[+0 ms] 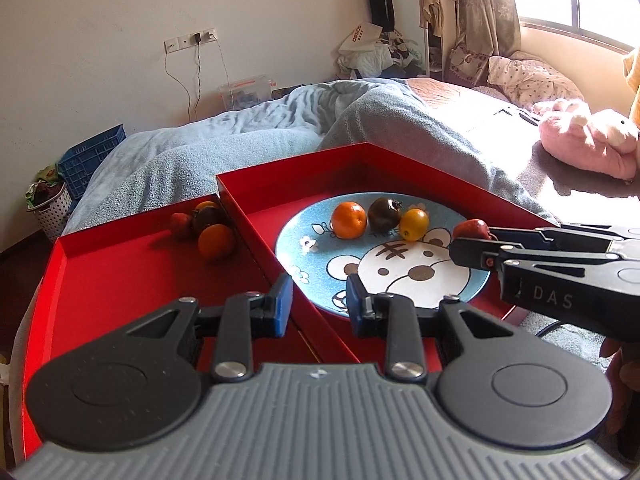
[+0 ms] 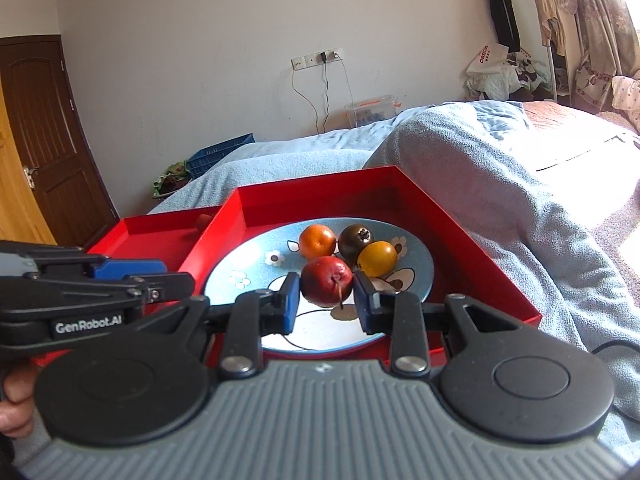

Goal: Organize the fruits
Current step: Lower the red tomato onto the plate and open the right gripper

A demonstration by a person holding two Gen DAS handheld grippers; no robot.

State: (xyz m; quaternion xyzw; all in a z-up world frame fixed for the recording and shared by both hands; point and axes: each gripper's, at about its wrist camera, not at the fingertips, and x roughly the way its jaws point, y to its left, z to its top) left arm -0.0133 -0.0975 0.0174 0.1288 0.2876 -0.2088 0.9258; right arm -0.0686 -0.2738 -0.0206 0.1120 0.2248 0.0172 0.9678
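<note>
A blue bear plate (image 1: 320, 288) lies in the right red tray (image 1: 304, 176). On it sit an orange (image 1: 349, 220), a dark tomato (image 1: 384, 213) and a yellow fruit (image 1: 414, 224). My right gripper (image 2: 326, 298) is shut on a red fruit (image 2: 327, 286), held just above the plate (image 2: 232, 276) beside the others; it shows from the side in the left wrist view (image 1: 471, 231). My left gripper (image 1: 318, 308) is open and empty over the edge between the trays. The left red tray (image 1: 120, 280) holds a red fruit (image 1: 181, 225), a dark tomato (image 1: 207, 218) and an orange (image 1: 216, 241).
The trays rest on a bed with a rumpled blue blanket (image 1: 240, 140). A pink plush toy (image 1: 588, 140) lies to the right. A blue crate (image 1: 90, 160) and a dotted basket (image 1: 50, 208) stand at the far left by the wall.
</note>
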